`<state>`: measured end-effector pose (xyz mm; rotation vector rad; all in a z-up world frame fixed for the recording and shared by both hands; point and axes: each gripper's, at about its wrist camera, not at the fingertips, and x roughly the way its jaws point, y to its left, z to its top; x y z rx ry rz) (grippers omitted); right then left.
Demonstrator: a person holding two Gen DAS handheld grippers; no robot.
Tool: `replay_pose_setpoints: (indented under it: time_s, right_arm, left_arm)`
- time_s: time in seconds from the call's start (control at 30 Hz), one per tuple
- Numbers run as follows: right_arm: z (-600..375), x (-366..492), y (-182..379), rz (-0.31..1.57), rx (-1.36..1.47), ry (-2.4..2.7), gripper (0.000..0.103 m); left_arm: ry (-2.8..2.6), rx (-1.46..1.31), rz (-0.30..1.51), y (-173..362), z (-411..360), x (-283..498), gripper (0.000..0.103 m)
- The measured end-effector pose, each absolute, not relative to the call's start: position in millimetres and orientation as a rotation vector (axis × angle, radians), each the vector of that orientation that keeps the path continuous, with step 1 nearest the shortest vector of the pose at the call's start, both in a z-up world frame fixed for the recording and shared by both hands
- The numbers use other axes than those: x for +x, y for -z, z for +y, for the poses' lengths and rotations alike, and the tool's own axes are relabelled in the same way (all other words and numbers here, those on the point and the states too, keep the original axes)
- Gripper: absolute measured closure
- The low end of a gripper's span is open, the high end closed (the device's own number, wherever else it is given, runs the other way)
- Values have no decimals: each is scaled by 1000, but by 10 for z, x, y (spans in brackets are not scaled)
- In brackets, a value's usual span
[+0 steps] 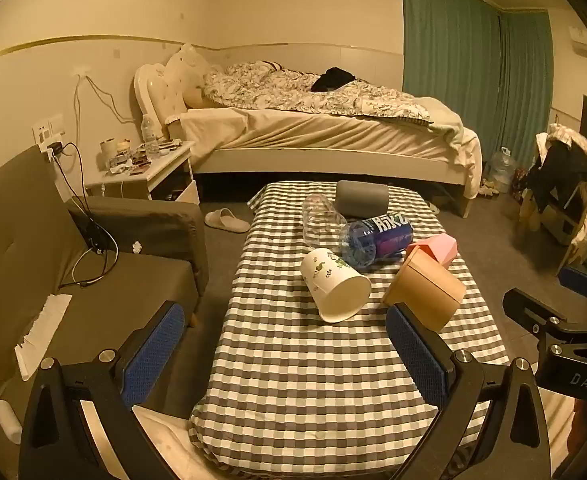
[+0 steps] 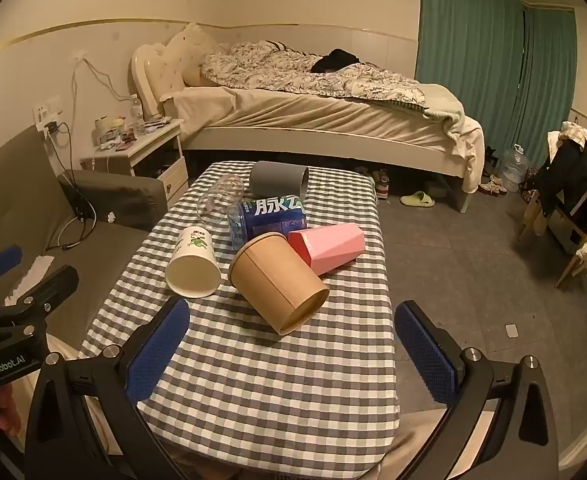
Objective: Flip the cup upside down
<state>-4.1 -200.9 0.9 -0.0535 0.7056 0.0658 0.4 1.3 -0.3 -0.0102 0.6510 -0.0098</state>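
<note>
Left wrist view: left tongs (image 1: 285, 354) stand wide and empty, low in frame. The cups lie on their sides, clustered mid-frame on the checked desk (image 1: 293, 392): white paper cup (image 1: 335, 285), brown cup (image 1: 423, 294), pink cup (image 1: 433, 249), blue cup (image 1: 377, 240), clear cup (image 1: 320, 220), grey cup (image 1: 361, 197). Risk: they touch, so lifting one may roll its neighbours off.

Right wrist view: right tongs (image 2: 291, 352) are also wide and empty. The loose cloth may bunch. A bed (image 2: 313, 120) fills upper centre, green curtains (image 2: 493, 40) upper right.
</note>
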Motion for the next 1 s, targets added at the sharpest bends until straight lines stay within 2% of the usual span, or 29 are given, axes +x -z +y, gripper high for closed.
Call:
replay_pose_setpoints:
  time_s: [1.0]
  right_arm:
    - [-1978, -85, 14, 705, -56, -71, 0]
  left_arm:
    - [0, 0, 646, 9, 13, -28, 0]
